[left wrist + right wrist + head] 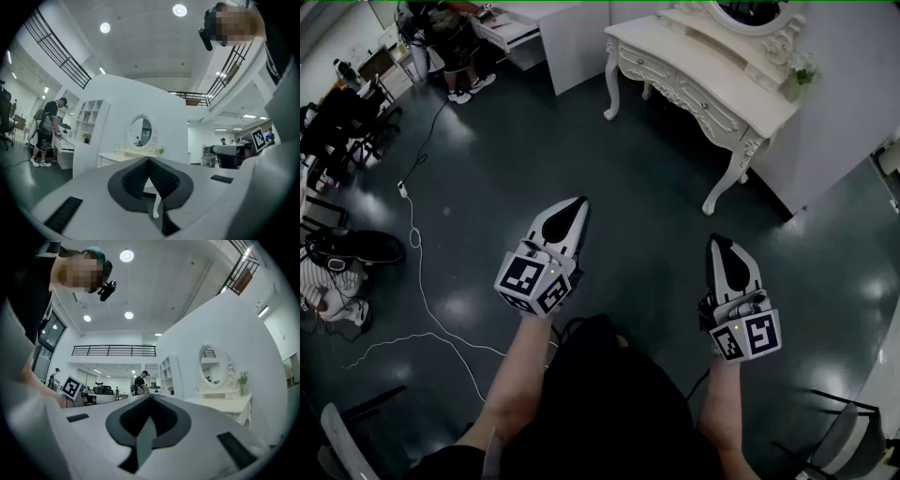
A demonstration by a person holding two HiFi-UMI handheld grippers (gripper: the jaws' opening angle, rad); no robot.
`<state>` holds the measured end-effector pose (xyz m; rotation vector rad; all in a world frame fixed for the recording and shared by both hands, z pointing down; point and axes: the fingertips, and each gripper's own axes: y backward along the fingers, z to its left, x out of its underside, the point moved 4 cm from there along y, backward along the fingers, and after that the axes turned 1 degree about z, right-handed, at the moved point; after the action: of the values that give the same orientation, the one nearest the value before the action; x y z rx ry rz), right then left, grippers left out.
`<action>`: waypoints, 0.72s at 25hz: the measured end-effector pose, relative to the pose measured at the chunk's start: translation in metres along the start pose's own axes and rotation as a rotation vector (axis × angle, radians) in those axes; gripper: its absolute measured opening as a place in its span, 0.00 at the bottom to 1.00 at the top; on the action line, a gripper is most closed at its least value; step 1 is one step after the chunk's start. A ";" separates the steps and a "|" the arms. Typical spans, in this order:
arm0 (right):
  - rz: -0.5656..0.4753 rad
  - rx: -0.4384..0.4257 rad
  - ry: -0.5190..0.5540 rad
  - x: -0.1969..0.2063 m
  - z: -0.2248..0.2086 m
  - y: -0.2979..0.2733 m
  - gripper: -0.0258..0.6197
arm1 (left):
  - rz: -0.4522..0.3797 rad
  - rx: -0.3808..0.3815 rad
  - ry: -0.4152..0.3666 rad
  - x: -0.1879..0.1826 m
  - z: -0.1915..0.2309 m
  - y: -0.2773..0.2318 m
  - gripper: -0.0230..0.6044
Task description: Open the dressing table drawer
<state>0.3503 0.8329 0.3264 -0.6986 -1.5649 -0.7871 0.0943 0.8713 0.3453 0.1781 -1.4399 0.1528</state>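
A white carved dressing table [703, 80] with an oval mirror stands against a white partition at the head view's upper right; its front drawers [675, 84] are closed. It also shows far ahead as the dressing table [117, 157] in the left gripper view and the dressing table [225, 404] at the right of the right gripper view. My left gripper [575, 208] is held above the dark floor, shut and empty. My right gripper [719, 246] hangs beside it, also shut with nothing in it. Both are well short of the table.
A person [450, 37] stands at a white desk [511, 33] at the back left. A white cable [422, 281] trails across the floor at left, near chairs and bags [347, 248]. A small plant [800, 70] sits on the dressing table's right end.
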 end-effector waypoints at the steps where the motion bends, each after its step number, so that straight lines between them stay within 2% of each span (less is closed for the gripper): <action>1: 0.001 -0.002 -0.001 0.000 -0.003 -0.001 0.04 | 0.001 -0.002 -0.001 0.000 -0.001 -0.003 0.04; 9: 0.011 -0.004 -0.005 0.007 -0.019 -0.020 0.04 | 0.013 -0.002 0.017 0.008 0.008 -0.030 0.04; 18: 0.015 0.032 -0.002 0.010 -0.066 -0.072 0.04 | 0.022 0.028 0.043 0.013 0.039 -0.101 0.04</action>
<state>0.3299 0.7370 0.3345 -0.6871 -1.5696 -0.7492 0.0799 0.7641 0.3597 0.1806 -1.3977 0.1935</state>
